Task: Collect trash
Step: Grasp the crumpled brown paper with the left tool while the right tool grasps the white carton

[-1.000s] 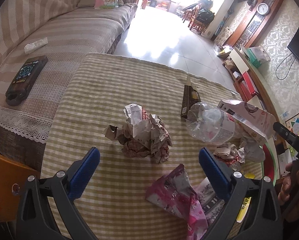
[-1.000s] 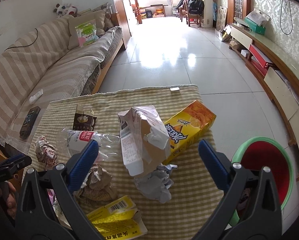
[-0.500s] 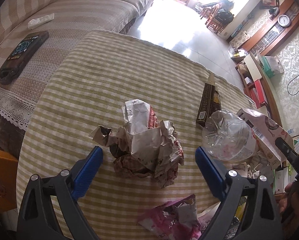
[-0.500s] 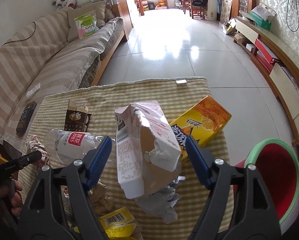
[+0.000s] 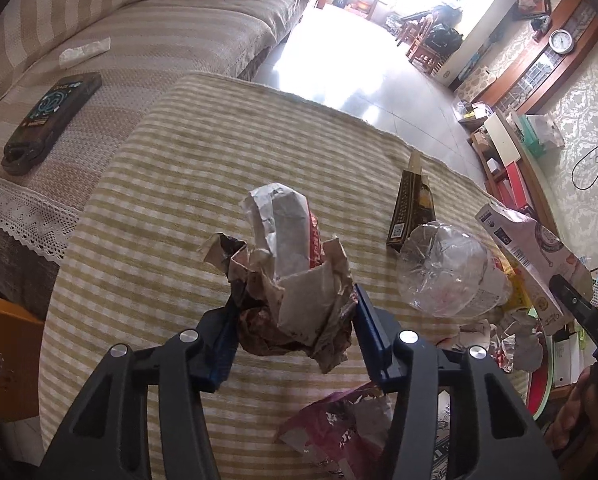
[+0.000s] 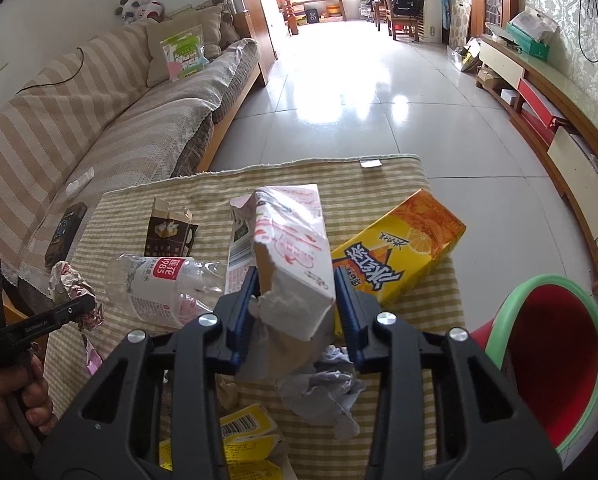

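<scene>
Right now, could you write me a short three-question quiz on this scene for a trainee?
1. True or false: the left gripper is clamped on the crumpled brown paper wad.
2. What does the right gripper hold? A) the orange juice box B) the torn pink-and-white carton C) the clear plastic bottle
3. Fill in: the red bin with the green rim stands off the table's ____ side, seen from the right wrist camera.

Key: 1 true; 2 B; 3 right.
</scene>
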Motion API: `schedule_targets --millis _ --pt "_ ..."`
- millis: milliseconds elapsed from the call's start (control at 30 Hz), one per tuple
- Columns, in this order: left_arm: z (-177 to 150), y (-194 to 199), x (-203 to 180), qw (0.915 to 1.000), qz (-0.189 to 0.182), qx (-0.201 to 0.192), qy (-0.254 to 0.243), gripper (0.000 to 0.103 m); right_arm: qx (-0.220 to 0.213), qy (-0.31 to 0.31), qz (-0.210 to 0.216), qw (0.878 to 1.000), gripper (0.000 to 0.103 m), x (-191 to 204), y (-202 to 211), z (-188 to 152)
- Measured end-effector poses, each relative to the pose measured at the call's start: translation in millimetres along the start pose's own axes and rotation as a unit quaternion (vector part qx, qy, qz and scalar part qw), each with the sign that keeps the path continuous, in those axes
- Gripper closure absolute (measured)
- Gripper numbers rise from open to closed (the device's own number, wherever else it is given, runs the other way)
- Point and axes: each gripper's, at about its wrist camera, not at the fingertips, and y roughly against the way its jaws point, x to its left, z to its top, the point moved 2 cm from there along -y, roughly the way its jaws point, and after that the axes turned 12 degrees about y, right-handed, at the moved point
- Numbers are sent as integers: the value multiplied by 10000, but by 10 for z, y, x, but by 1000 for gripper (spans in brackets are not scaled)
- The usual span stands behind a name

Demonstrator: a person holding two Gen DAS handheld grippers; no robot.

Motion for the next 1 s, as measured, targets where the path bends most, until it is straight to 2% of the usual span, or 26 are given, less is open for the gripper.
schedule_targets --millis 200,400,700,1000 --pt "23 364 -12 9989 32 -430 -203 54 -288 130 27 9995 66 71 334 92" --pt "15 708 -142 9965 8 -694 -475 54 -630 209 180 9976 66 185 724 153" --pt "-173 1123 -409 9917 -226 -907 -884 54 -888 193 254 9955 66 216 1191 51" --pt "-448 1422 -784 9865 -507 -944 -1239 54 -1119 -14 99 9937 66 12 1620 -147"
